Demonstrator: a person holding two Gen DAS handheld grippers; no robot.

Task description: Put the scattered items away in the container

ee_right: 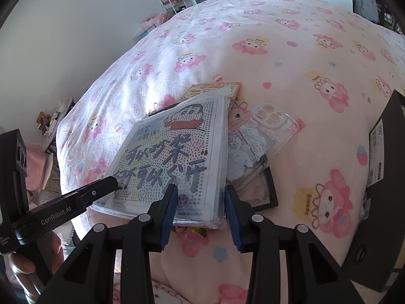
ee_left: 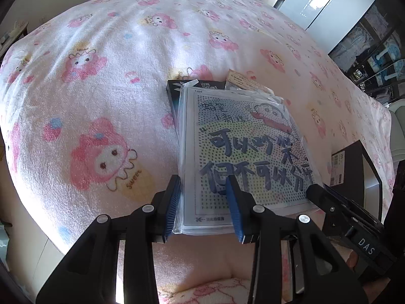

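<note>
A plastic-wrapped cartoon dot picture (ee_left: pixel 240 147) (ee_right: pixel 172 157) lies tilted on a pile on the pink blanket. My left gripper (ee_left: pixel 203 179) straddles its near left corner. One blue pad sits at the pack's left edge and the other finger lies over its face, with the jaws part open. My right gripper (ee_right: pixel 200 187) straddles the near right corner the same way. Each gripper shows in the other's view, the left gripper (ee_right: pixel 111 179) and the right gripper (ee_left: pixel 312 190) with tips on the pack. A black box container (ee_right: pixel 387 177) (ee_left: pixel 354 167) stands open at the right.
Under the pack lie a black "Smart" box (ee_left: pixel 192 84) and an orange card (ee_right: pixel 215 90). A clear phone case (ee_right: pixel 268 126) and a shallow black frame (ee_right: pixel 263 190) lie to its right. The blanket (ee_left: pixel 101 76) stretches far to the left. A hand (ee_right: pixel 25 266) holds the left gripper.
</note>
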